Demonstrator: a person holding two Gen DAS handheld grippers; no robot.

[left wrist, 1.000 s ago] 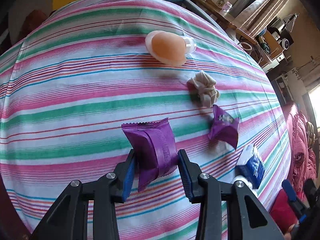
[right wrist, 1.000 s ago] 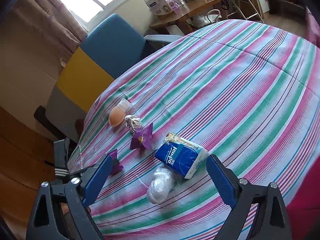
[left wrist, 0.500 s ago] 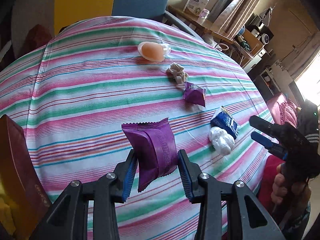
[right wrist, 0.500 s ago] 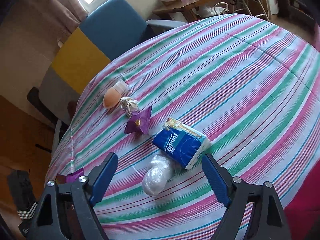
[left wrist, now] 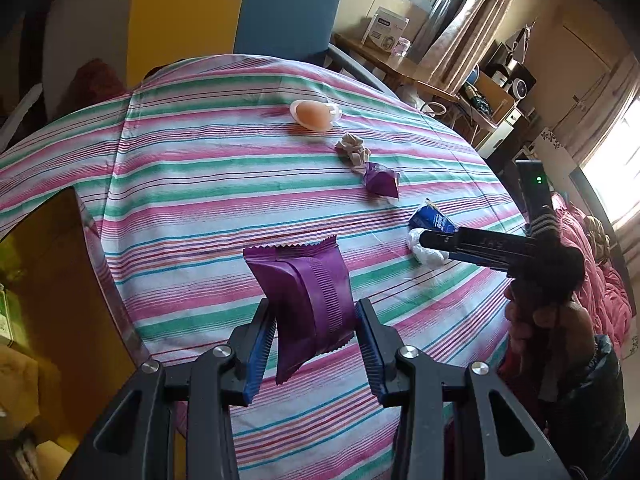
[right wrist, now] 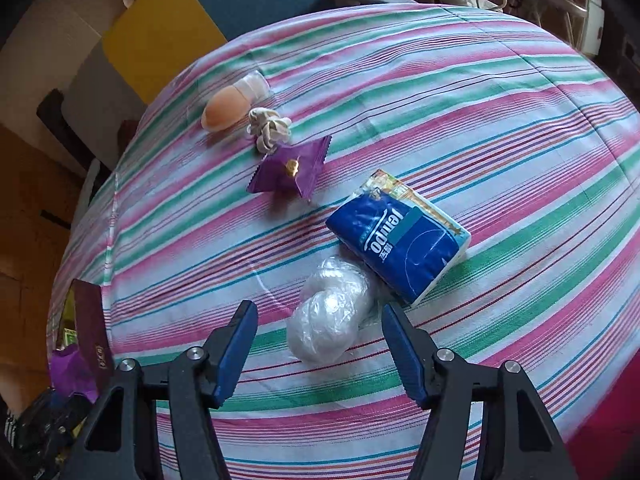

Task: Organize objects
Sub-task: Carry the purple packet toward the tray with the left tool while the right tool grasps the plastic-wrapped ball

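Your left gripper [left wrist: 315, 338] is clamped on the purple packet [left wrist: 306, 300], carried above the striped cloth [left wrist: 192, 184] near the brown box [left wrist: 48, 280], while your right gripper [right wrist: 320, 350] has just been closing, its jaws apart around the clear plastic ball [right wrist: 330, 314] without pressing it. The ball touches the blue tissue pack [right wrist: 400, 236], so a skewed close could snag both, or the slick film could squirt out
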